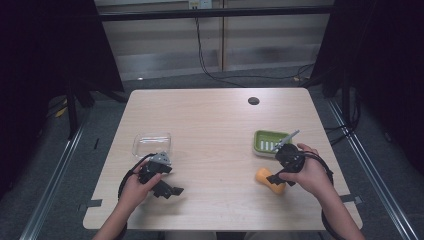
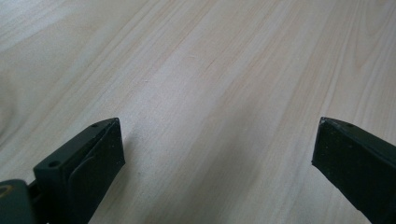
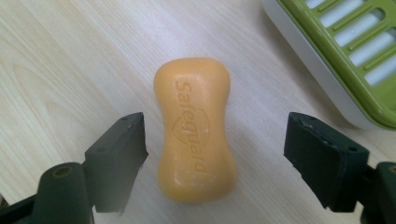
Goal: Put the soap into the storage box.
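**A:** Right tongs (image 3: 215,140) status?

**B:** Jaws stood wide apart, one on each side of the orange soap bar (image 3: 195,130). Clear gap both sides, pads not touching it. Nothing gripped. Bar lay flat on the wooden surface (image 3: 56,60), long axis running along the jaws.

**A:** Left tongs (image 2: 217,144)?

**B:** Also wide open, empty. Bare wood grain between the jaws.

**A:** Any readable text?

**B:** "Safeguard" embossed lengthwise on the bar's top face, with a curved emblem pressed around the middle of the word. Legible in the right gripper view; in the high view the bar (image 1: 265,177) was too small to read.

**A:** Where was the bar on the surface?

**B:** Near-right part, just below the green soap dish (image 1: 266,141), partly covered by the right hand (image 1: 307,172). Right gripper view put the dish (image 3: 345,56) near the bar but not touching: green slotted insert in a pale tray.

**A:** Anything else from the high view?

**B:** Clear plastic container (image 1: 151,144) on the left, just beyond the left hand (image 1: 137,187). Left tongs (image 1: 170,190) sat low at the surface, well apart from the bar. Dark round grommet (image 1: 253,100) near the far edge.
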Motion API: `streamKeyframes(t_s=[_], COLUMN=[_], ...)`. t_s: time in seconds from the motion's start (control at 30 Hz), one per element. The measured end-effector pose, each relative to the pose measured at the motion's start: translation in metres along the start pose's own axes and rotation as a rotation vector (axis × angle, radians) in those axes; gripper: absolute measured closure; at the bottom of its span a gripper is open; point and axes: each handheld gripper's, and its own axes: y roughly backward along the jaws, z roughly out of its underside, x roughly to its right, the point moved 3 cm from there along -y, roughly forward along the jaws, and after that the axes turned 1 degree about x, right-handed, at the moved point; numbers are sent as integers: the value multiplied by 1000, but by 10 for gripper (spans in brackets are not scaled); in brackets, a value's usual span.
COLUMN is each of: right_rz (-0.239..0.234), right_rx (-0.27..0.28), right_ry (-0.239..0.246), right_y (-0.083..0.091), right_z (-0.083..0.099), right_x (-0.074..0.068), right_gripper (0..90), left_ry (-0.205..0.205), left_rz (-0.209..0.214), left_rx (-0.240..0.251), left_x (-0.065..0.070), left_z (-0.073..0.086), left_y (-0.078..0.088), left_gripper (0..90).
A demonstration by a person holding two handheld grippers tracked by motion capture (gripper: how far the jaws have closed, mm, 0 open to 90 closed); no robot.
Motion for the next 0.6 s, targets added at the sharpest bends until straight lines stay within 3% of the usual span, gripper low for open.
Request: streamKeyframes(t_s=[0.17,0.27,0.43,0.5,0.6], right_rz=[-1,5,5,9,4], right_rx=[-4,-25,-56,-53,-66], right_ry=[-1,-3,-2,16,15], right_y=[-1,-4,-10,-12,-14], right_z=[0,-1,-3,-4,-5], right_x=[0,-2,-7,-7,-8], right_gripper=[230,233,251,258,263], left_ry=[11,17,12,20,-5], left_rz=[-1,7,6,7,2], left_rx=[-5,25,17,21,0], left_x=[0,1,0,0,-1], left_z=[1,1,1,0,-1], left_y=[0,0,1,1,1], left_gripper=[19,19,19,19,19])
